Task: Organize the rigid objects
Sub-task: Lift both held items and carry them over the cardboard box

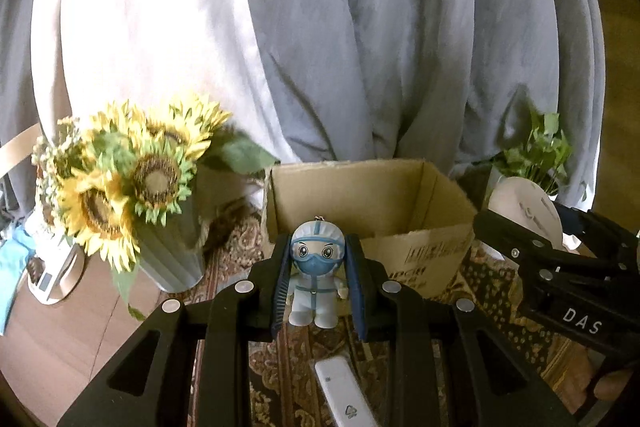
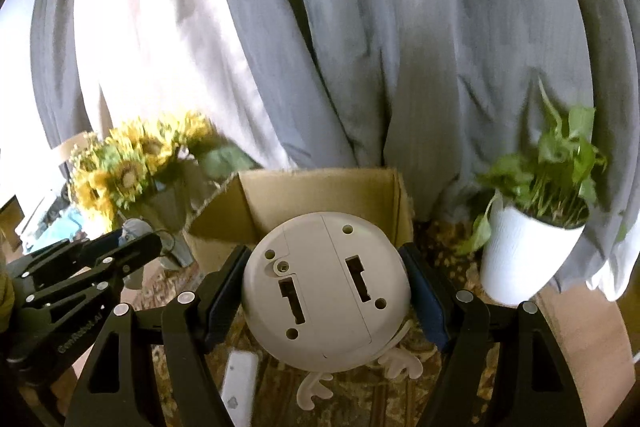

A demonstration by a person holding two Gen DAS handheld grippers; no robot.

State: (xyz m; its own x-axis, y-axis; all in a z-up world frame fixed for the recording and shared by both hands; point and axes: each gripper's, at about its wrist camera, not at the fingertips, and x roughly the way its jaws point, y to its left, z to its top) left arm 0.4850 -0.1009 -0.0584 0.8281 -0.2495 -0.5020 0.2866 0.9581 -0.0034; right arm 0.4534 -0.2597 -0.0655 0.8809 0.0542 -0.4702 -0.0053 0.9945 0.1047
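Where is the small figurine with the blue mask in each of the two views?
Left wrist view: the figurine stands low centre, clamped between the left gripper fingers.
Right wrist view: only a blurred grey-blue bit of it shows at the left edge.
Shared landmark: the cardboard box behind.

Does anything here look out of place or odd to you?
One thing: the round white gadget in the right claw is held with its underside toward the camera, screw holes and slots showing, antler-like prongs pointing down. The masked figurine in the left claw stands upright. The cardboard box looks intact.
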